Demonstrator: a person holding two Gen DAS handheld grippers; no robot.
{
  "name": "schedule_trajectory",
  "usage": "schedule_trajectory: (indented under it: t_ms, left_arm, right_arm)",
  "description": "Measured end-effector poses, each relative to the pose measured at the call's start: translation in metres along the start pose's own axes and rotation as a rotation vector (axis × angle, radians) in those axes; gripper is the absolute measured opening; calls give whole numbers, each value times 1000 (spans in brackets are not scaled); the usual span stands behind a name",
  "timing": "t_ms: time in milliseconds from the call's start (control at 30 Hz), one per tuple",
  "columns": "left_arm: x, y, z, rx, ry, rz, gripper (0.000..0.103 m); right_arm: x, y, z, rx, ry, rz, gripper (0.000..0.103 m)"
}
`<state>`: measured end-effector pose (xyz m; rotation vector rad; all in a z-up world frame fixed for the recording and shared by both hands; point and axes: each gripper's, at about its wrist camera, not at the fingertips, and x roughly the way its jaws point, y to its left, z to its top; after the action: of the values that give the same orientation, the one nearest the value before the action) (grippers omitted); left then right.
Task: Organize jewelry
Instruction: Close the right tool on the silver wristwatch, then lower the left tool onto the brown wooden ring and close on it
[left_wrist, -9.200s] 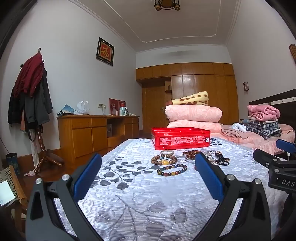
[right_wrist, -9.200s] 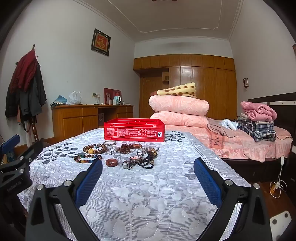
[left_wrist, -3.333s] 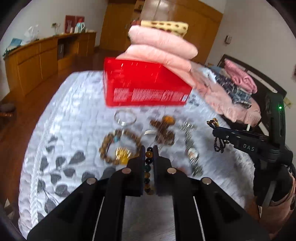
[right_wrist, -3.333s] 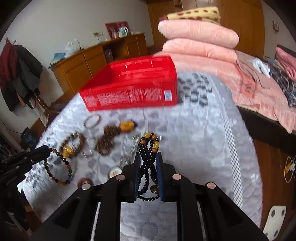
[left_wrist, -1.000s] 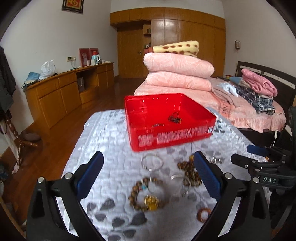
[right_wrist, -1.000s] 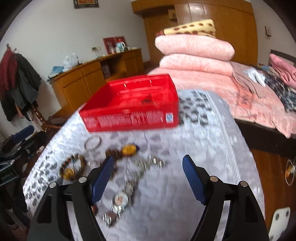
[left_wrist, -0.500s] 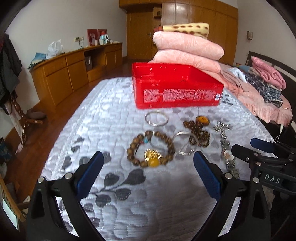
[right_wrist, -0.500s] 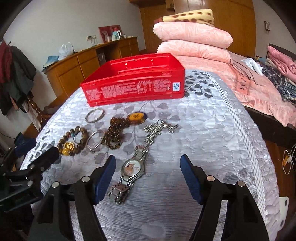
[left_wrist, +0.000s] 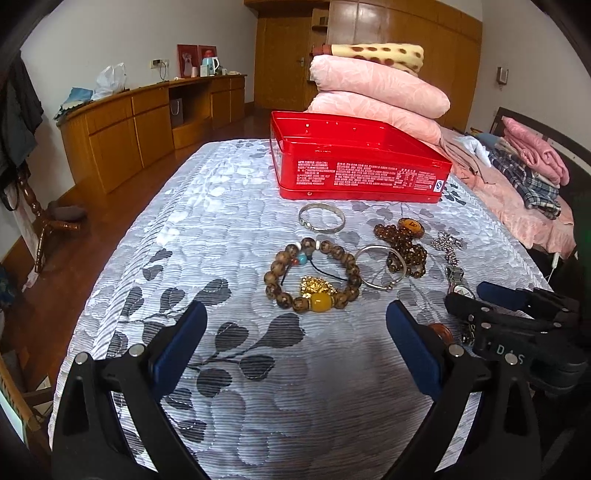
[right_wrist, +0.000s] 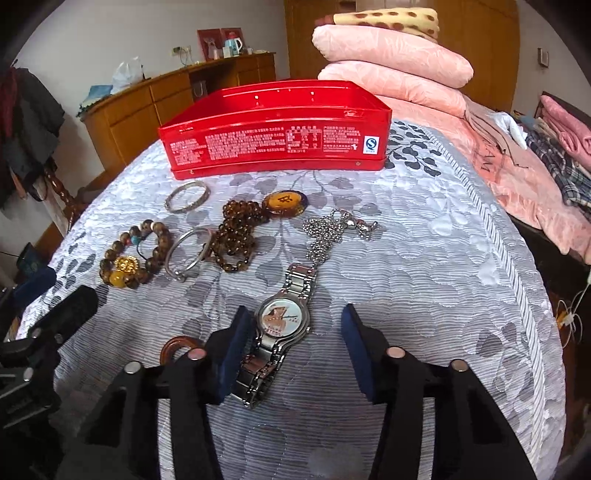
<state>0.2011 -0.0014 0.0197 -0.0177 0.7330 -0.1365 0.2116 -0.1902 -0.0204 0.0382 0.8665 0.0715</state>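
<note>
Jewelry lies on a grey leaf-patterned quilt (left_wrist: 229, 229) in front of a red tin box (left_wrist: 362, 173) (right_wrist: 277, 144). My left gripper (left_wrist: 295, 332) is open, just short of a wooden bead bracelet (left_wrist: 314, 277) with a yellow bead. My right gripper (right_wrist: 297, 347) is low over a silver watch (right_wrist: 282, 321). Its jaws are closing with the watch between them, the left pad close to the band and the right pad apart. Beyond lie a silver chain (right_wrist: 332, 229), a brown bead string (right_wrist: 236, 236) and two silver bangles (right_wrist: 186, 195).
A reddish-brown ring (right_wrist: 177, 345) lies left of my right gripper's left finger. Stacked pink quilts (left_wrist: 376, 88) rise behind the box. The bed edge (right_wrist: 517, 266) drops off at the right, with a pink bed (right_wrist: 524, 177) beyond. A wooden cabinet (left_wrist: 122, 136) lines the left wall.
Both grippers have sunk toward the quilt and come nearer the jewelry. The right jaws have narrowed around the watch. The left jaws stay wide.
</note>
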Motion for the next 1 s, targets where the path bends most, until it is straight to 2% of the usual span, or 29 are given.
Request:
schedule_trajectory:
  t_ms: [100,267,367,400,433,500,600,800,900,1000]
  left_arm:
    - [-1,-2,0,0,1,-11,95]
    - [-4,-16,1,23,-2,-46,94]
    - [-3,-30,-1,39,13,-95,94]
    - [-2,-36,-2,50,21,-109,89]
    - [0,-43,-4,64,33,-125,79]
    - [6,-52,-6,81,67,-151,71]
    - [16,-60,-10,79,106,-170,68]
    - [23,-72,-12,82,128,-186,68]
    - [28,-73,-13,83,150,-188,56]
    - [28,-75,-14,87,147,-183,54]
  right_arm:
    - [-1,-2,0,-17,1,-8,31]
    - [-6,-16,-2,1,7,-8,31]
    - [-9,-24,-4,11,9,-9,31]
    - [-10,-27,-5,11,9,-11,31]
    - [-12,-29,-6,14,8,-11,31]
    - [-13,-33,-7,17,7,-9,31]
    - [-14,-38,-7,23,6,-6,31]
    - [-13,-44,-7,28,5,8,31]
    - [-12,-44,-8,28,2,14,31]
    - [-12,-44,-8,29,2,18,31]
